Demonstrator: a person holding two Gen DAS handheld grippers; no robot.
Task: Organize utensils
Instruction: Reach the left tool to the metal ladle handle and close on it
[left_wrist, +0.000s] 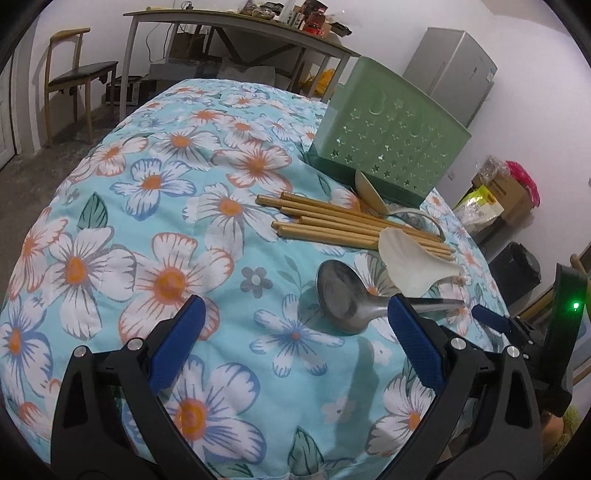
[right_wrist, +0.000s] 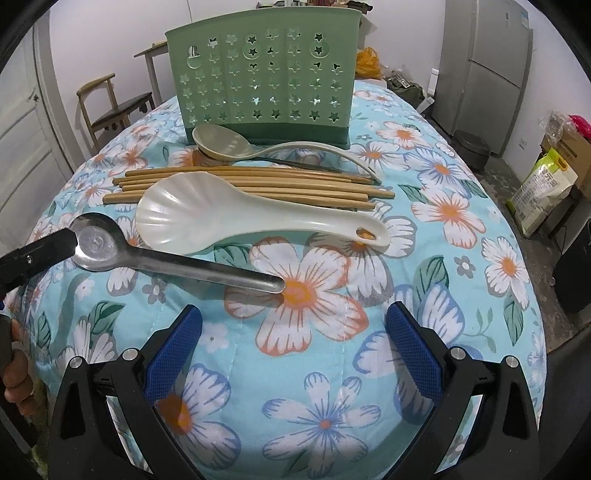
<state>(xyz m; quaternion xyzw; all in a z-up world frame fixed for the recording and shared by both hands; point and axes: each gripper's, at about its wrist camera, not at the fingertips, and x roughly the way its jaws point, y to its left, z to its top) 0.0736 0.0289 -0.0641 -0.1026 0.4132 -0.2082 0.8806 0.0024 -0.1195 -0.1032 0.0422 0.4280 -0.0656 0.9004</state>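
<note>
While both grippers' jaws gape empty, the steel spoon (right_wrist: 166, 254) lies beside chopsticks (right_wrist: 258, 186).

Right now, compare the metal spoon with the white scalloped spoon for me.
The metal spoon is shiny steel with a smooth round bowl; the white scalloped spoon is matte, with a ribbed, shell-shaped bowl. The metal spoon's handle is narrow and solid, while the white spoon's is broad with a hanging hole at its end. The metal spoon lies nearest the tongs; the white one lies behind it, its bowl overlapping the chopsticks. Both lie flat on the floral cloth, bowls up and pointing left.
</note>
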